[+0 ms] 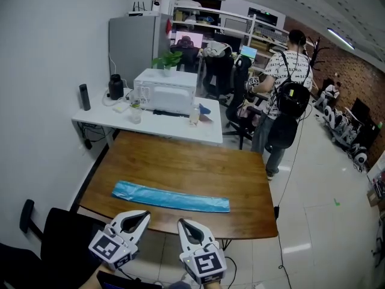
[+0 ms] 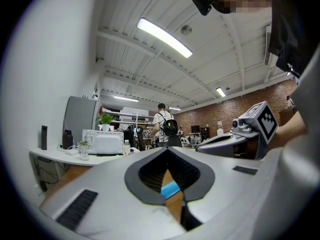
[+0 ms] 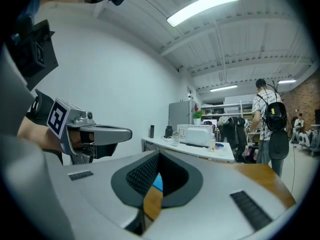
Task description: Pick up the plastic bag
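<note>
Head view: the blue plastic bag lies flat as a long strip on the wooden surface, close to its front edge. The left hand-held gripper and right hand-held gripper hover side by side on the near side of the bag, not touching it (each with jaws pressed together at the tips, nothing between them). A person wearing a backpack stands beyond the surface.

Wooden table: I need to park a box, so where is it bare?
The table is bare between the blue plastic bag and the white desk, and right of the bag to its edge. The white desk is crowded.
</note>
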`<state>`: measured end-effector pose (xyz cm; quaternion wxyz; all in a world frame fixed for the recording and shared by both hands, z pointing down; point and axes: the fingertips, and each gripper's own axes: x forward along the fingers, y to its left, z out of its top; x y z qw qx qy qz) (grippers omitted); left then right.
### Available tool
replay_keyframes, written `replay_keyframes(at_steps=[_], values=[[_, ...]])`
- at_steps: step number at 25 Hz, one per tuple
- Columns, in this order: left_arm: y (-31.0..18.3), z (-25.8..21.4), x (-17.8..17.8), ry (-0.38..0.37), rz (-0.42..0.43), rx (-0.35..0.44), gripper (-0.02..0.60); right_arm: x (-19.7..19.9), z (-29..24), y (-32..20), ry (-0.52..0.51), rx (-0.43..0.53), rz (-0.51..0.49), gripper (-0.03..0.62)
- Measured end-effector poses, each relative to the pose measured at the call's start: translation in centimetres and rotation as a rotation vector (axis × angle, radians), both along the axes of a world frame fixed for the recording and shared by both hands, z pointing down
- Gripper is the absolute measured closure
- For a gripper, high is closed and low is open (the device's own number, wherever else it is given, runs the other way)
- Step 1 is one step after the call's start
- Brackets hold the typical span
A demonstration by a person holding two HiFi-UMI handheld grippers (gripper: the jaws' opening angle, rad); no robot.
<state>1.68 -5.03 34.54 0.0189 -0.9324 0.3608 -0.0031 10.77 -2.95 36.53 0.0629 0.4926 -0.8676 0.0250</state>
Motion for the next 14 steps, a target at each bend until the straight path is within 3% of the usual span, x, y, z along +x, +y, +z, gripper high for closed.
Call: replay_keyframes(at_steps=[14], values=[[0.32, -0.03, 0.45, 0.003, 0.007, -0.002, 0.577, 0.57, -0.15, 0.73, 0.035, 0.020, 0.011, 0.612]])
